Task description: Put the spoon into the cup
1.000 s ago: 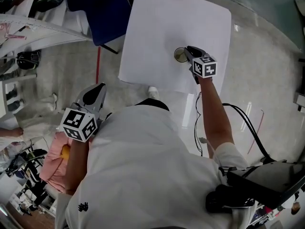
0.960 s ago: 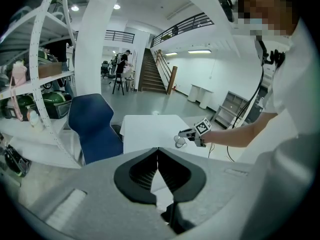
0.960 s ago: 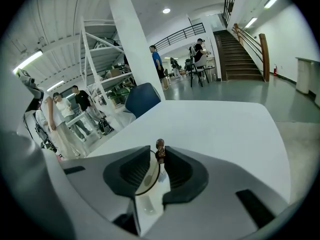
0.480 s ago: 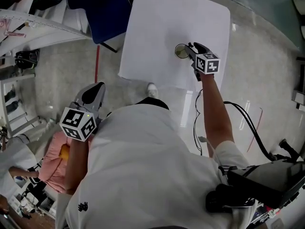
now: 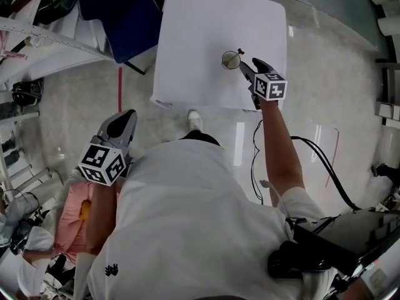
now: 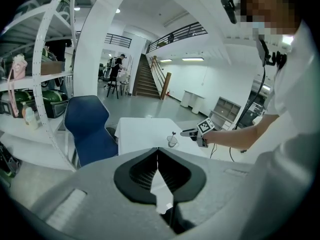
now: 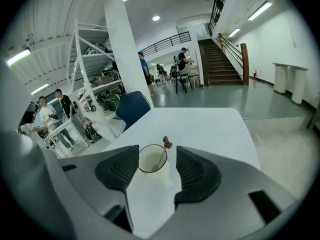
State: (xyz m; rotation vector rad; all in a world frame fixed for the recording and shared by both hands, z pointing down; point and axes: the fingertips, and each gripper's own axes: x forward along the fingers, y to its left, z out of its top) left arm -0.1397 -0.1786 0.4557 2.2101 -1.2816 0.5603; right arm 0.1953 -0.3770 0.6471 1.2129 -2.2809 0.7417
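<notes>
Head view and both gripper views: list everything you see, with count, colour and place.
table: one, white, ahead of the person.
cup: one, pale with a dark rim, on the table.
spoon: one, dark-topped, standing in the cup.
chair: one, blue, beside the table.
shelving: one, white, near the chair.
staircase: one, brown, at the hall's back.
bystanders: several, by the shelving.
shirt: one, white, on the person.
left gripper: grey, fingers together, empty, off the table.
right gripper: grey, fingers have just been opening, apart, empty, just short of the cup.
</notes>
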